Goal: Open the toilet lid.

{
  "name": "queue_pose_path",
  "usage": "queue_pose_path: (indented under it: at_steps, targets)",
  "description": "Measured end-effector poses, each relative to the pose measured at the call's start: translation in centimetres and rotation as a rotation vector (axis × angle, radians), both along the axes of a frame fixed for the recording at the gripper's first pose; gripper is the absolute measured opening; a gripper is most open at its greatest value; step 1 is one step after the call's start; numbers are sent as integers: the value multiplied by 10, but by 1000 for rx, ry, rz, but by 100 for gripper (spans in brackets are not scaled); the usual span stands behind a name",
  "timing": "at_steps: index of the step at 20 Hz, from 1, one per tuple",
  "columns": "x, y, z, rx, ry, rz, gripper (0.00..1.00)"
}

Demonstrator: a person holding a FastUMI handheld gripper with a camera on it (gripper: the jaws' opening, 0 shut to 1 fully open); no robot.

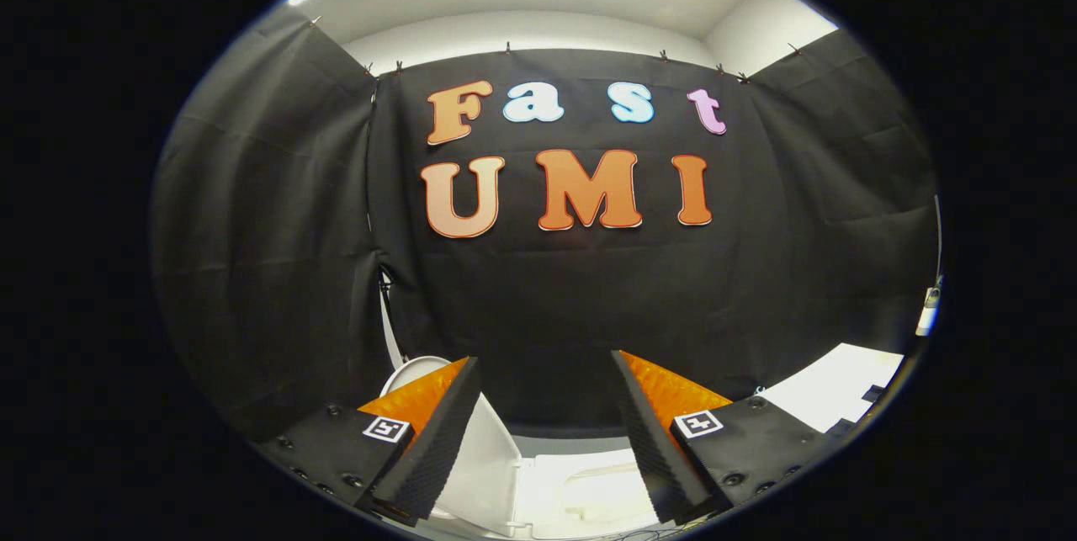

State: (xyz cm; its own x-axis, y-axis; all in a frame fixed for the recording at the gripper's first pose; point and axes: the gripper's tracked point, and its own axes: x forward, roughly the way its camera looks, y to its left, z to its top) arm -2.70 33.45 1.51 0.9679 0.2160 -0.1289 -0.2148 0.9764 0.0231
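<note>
The white toilet (589, 486) lies low between and below the fingers. Its white lid (492, 461) stands raised on edge. The lid's rounded top shows just behind the left finger (437, 432), which hides part of it. My gripper (545, 358) is open, its two fingers wide apart with nothing between them. The right finger (652, 432) hangs over the toilet's pale body. Neither finger visibly touches the lid, though the left one is very close to it.
Black cloth walls close in the booth at the front and on both sides. A white flat surface (833, 394) lies to the right beyond the right finger. A thin white tube (384, 322) runs down the wall corner behind the lid.
</note>
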Motion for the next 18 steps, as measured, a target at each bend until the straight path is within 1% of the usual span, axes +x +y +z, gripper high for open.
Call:
queue_pose_path:
  at_steps: [18]
  targets:
    - [2, -7, -1, -7, -2, -11, 98]
